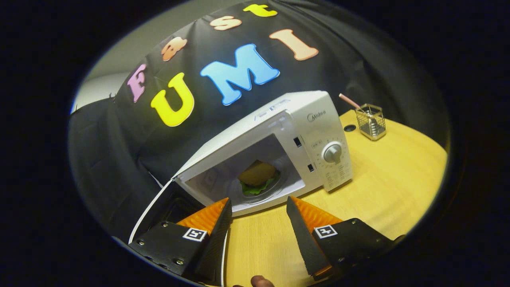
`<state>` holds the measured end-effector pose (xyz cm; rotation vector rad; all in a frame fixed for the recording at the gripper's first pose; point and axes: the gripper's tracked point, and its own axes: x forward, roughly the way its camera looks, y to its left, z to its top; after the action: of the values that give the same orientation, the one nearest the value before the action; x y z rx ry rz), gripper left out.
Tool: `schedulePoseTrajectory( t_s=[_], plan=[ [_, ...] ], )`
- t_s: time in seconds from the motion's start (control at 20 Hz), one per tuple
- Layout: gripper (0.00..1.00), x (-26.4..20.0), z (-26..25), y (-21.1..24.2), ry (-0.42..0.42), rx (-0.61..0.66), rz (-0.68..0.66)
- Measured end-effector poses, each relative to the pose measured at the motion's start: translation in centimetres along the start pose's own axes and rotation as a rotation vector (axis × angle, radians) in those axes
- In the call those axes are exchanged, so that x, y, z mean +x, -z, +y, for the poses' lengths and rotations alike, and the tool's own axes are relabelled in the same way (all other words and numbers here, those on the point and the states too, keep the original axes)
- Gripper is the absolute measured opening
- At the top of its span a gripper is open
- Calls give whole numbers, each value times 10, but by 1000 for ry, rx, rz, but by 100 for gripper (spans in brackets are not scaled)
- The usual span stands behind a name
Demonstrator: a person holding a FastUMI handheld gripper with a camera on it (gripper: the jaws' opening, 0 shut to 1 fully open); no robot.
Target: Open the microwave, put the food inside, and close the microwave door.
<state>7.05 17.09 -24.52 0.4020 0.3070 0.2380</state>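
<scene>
The gripper point(258, 213) fingers stand wide apart, holding nothing, just short of the open microwave point(279, 147) on the counter point(382, 187). The food point(257, 177) sits inside on the turntable, beyond the fingers, with the door point(153, 209) swung open beside the left finger.

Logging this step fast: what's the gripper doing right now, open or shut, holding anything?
Gripper: open, holding nothing; its fingers are spread just in front of the open microwave, with the food already inside.

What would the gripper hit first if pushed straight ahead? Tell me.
Probably the lower front edge of the white microwave or its open cavity. The gripper is open and empty, with only bare wooden table before that. Depth is uncertain.
</scene>
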Motion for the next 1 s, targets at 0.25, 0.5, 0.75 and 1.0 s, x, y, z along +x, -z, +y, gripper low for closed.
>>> schedulePoseTrajectory(
  t_s=[0.25, 0.5, 0.75, 1.0],
  plan=[
    [75, -63, 17, -22, 26, -198, -78],
    [22, -112, 17, -25, 146, -337, -149],
    [0, -143, 50, -16, 90, -400, -183],
    [1, -154, 88, 3, 48, -420, -199]
  ],
)
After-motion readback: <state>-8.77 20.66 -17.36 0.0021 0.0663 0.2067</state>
